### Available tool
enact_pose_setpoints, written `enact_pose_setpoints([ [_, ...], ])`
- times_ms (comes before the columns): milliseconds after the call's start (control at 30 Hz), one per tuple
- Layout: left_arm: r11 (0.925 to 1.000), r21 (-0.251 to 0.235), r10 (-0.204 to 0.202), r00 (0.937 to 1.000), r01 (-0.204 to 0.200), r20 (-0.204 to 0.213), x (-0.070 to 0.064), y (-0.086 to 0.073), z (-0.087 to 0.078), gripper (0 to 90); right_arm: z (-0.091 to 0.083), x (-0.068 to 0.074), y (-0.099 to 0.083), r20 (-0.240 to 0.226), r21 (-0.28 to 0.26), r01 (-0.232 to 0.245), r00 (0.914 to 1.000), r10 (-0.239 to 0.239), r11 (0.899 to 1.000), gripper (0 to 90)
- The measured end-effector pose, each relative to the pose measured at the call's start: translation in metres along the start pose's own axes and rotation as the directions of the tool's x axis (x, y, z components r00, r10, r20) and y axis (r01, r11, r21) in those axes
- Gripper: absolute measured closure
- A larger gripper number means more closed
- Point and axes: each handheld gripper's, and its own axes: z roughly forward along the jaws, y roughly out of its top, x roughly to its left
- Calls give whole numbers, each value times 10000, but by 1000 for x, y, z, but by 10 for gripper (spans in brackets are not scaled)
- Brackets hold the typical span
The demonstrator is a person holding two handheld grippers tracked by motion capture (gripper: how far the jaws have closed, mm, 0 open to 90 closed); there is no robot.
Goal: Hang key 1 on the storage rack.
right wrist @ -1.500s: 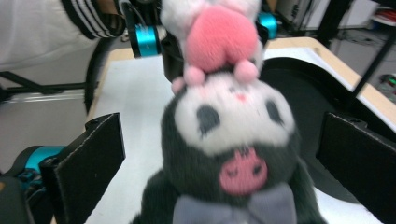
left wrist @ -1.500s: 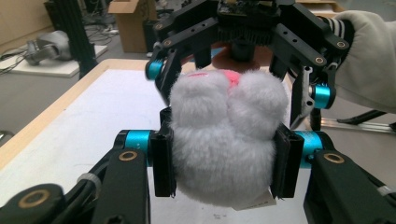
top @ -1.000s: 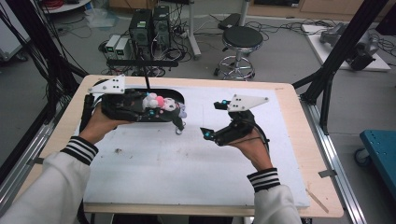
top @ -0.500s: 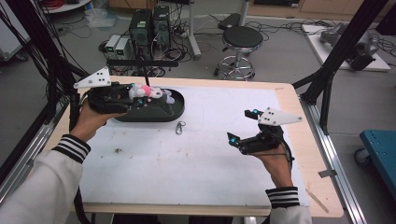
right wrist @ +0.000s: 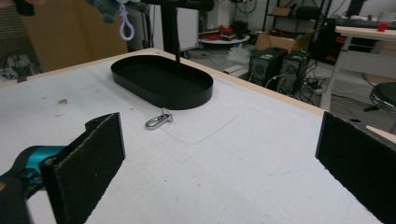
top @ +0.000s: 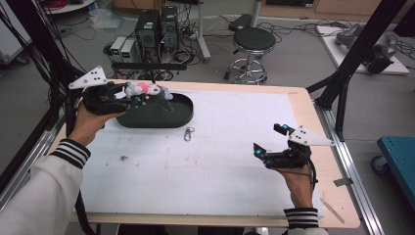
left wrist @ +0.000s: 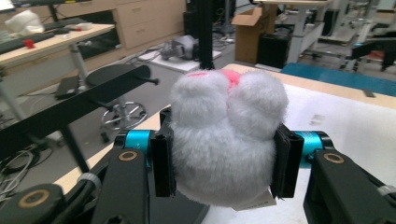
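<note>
High view: at ten o'clock the left gripper holds a white and pink plush toy lifted above the black oval tray; a metal clasp lies just beside the tray. The toy looks picked out, not yet set down.

Left gripper view: jaws clamped on the toy.

Right gripper view: the right gripper gapes empty, the tray at eleven o'clock.

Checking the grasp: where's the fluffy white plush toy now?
High view, far left: the white plush toy is clamped in the left gripper, held above the black oval tray.
</note>
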Motion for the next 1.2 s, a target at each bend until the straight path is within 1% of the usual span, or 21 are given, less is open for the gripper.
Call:
enact_pose_setpoints([
  [33,10000,-10,-28,10000,28,-82,1,0,-1,535,-1,-1,-2,90,-73,36,10000,-35,10000,6],
  [67,10000,-46,-76,9996,75,-255,4,-1,-3,535,-3,-1,-5,177,-121,-57,9998,59,9999,6],
  [167,9999,-68,-131,9991,128,-394,7,-1,-6,535,-8,-2,-14,423,-264,-178,9989,189,9995,6],
  [200,9998,-57,-179,9980,176,-610,10,-1,-9,535,-9,-3,-17,502,-346,-179,9985,197,9992,6],
  [267,9998,-57,-190,9973,186,-710,12,-2,-11,535,-10,-4,-19,540,-364,-203,9983,223,9991,6],
  [333,9998,-73,-215,9960,209,-865,15,-2,-14,535,-13,-5,-27,795,-466,-178,9966,215,9988,6],
  [400,9997,-54,-239,9936,234,-1102,18,-2,-17,535,-14,-5,-31,870,-556,-253,9958,300,9981,6],
  [433,9997,-54,-239,9936,234,-1102,18,-2,-17,535,-14,-5,-31,870,-556,-253,9958,300,9981,6],
  [500,9997,-42,-250,9910,247,-1318,21,-2,-21,535,-16,-7,-36,967,-685,-221,9949,287,9974,6],
  [533,9997,-42,-250,9910,247,-1318,21,-2,-21,535,-17,-6,-38,1026,-670,-273,9941,341,9974,6],
  [600,9999,36,-155,9881,162,-1533,23,-1,-24,535,-19,-7,-42,1111,-769,-248,9932,333,9967,6],
  [633,9999,36,-155,9881,162,-1533,23,-1,-24,535,-19,-7,-42,1111,-769,-248,9932,333,9967,6],
  [733,9998,32,-187,9837,196,-1786,26,0,-27,535,-19,-7,-49,1183,-866,-327,9920,429,9957,6],
  [767,9998,89,-136,9828,155,-1842,27,0,-28,535,-19,-7,-51,1250,-883,-238,9915,348,9958,6],
  [833,9998,56,-185,9819,199,-1886,28,-1,-29,535,-19,-6,-54,1181,-889,-259,9923,363,9957,6],
  [933,9997,32,-215,9768,227,-2130,31,-1,-32,535,-19,-7,-57,1208,-945,-154,9923,268,9954,6],
  [967,9997,32,-215,9768,227,-2130,31,-1,-32,535,-19,-7,-57,1208,-945,-154,9923,268,9954,6],
  [1033,9997,31,-223,9731,236,-2292,33,-1,-34,535,-18,-6,-60,1235,-1025,-163,9919,290,9946,6],
  [1133,9997,25,-242,9675,256,-2519,36,-1,-36,535,-18,-6,-65,1277,-1365,-132,9913,308,9906,6],
  [1167,9996,1,-258,9664,268,-2557,37,-1,-37,535,-18,-6,-67,1282,-1349,-213,9910,388,9906,6],
  [1200,9996,27,-267,9638,284,-2655,39,0,-38,535,-18,-7,-67,1366,-1317,-240,9897,421,9910,6],
])
